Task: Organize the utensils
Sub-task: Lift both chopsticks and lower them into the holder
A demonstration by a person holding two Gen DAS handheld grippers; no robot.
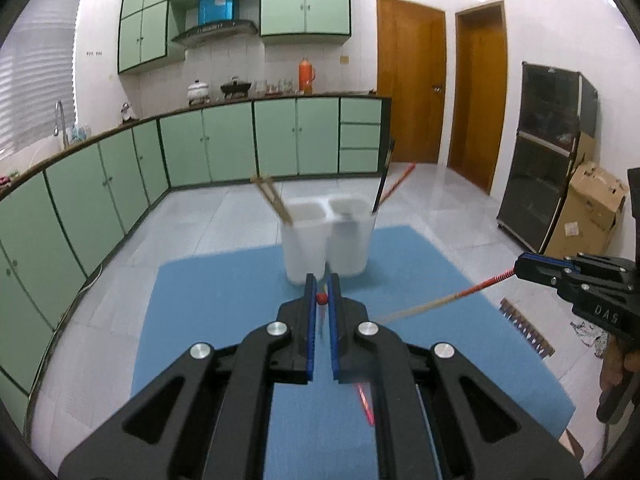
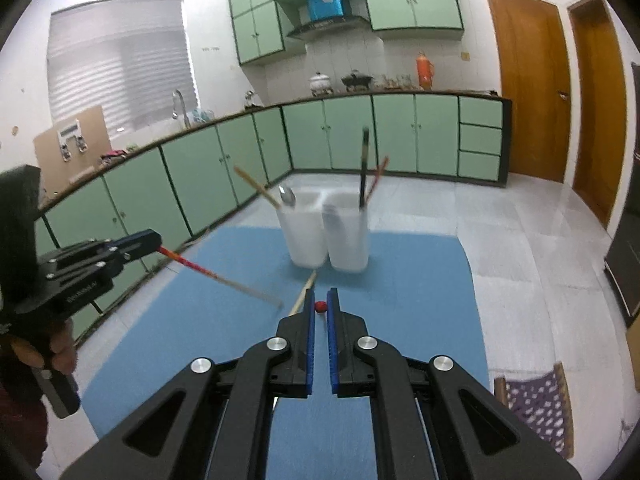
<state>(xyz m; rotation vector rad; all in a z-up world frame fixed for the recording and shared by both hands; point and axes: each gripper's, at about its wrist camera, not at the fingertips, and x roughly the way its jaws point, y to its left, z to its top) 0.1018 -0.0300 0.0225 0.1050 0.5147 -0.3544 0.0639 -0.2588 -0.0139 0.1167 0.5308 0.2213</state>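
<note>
Each hand carries a black two-finger gripper with blue pads, and each gripper is clamped on one chopstick with a red patterned top and a pale wooden shaft.

The left gripper (image 1: pixel 322 280) has its fingers drawn in tight on the red-tipped end of its chopstick (image 2: pixel 208 272); from the right wrist view the stick juts out of the fingers and slants down toward the middle of the blue mat (image 1: pixel 224 300), its pale end blurred above the mat. The right gripper (image 2: pixel 320 294) is likewise closed on the red end of the second chopstick (image 1: pixel 436 302), which in the left wrist view runs from its fingers down and leftward over the mat. In each gripper's own view only the small red tip shows between the blue pads.

Beyond both grippers, on the far part of the mat, stands a translucent white plastic utensil holder with two compartments (image 2: pixel 328 236). The left compartment holds a pair of light wooden chopsticks (image 2: pixel 256 188) leaning out to the left and a metal spoon (image 2: pixel 287 196) (bowl up). The right compartment holds a dark utensil handle (image 2: pixel 364 168) standing nearly upright and a reddish stick (image 2: pixel 378 178) tilted to the right.

The mat lies on a pale counter (image 1: pixel 100 320). A person's hand (image 2: pixel 60 350) grips the left gripper's handle.
</note>
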